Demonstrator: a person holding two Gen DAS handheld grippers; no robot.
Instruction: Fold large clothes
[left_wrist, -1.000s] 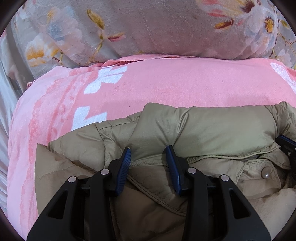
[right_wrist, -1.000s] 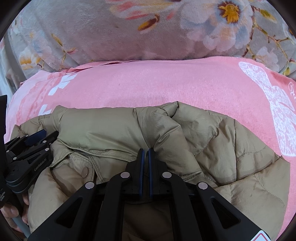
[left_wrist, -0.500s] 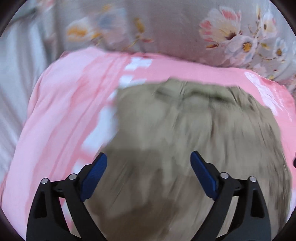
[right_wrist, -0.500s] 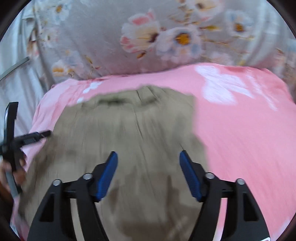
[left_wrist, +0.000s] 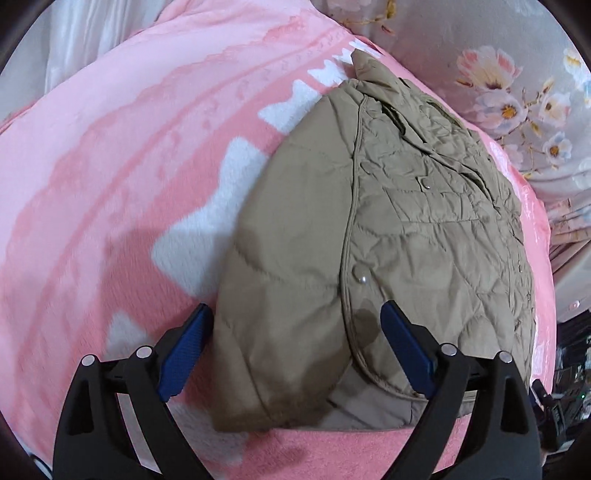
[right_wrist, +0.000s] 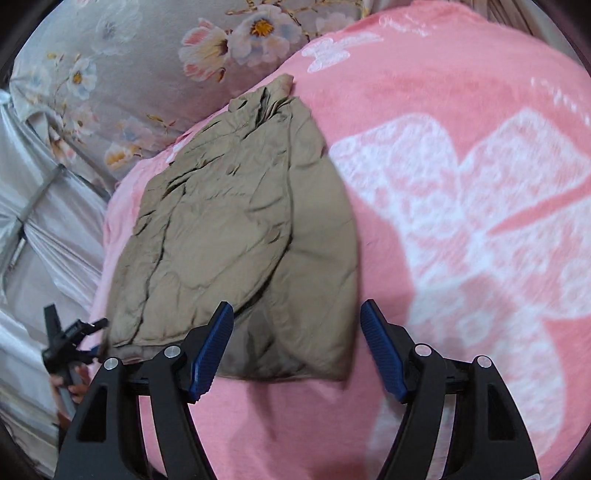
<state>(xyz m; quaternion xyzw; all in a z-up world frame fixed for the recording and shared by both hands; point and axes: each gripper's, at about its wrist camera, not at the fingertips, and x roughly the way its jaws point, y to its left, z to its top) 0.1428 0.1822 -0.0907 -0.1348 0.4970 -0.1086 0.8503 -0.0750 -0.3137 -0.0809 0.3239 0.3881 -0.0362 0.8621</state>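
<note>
Both grippers, left (left_wrist: 293, 349) and right (right_wrist: 295, 345), have let go and backed off to the jacket's (left_wrist: 388, 229) near hem, wide open and empty. It lies folded on the pink blanket (left_wrist: 110, 184); the next grip should probably take both hem corners evenly.

A pink blanket (right_wrist: 461, 229) with white butterfly and floral patterns fills most of both views. A grey floral-print quilt (right_wrist: 122, 70) lies along the upper left of the right wrist view. Pale silvery drapery (right_wrist: 33, 236) occupies the left edge. Lighting is soft and even.
</note>
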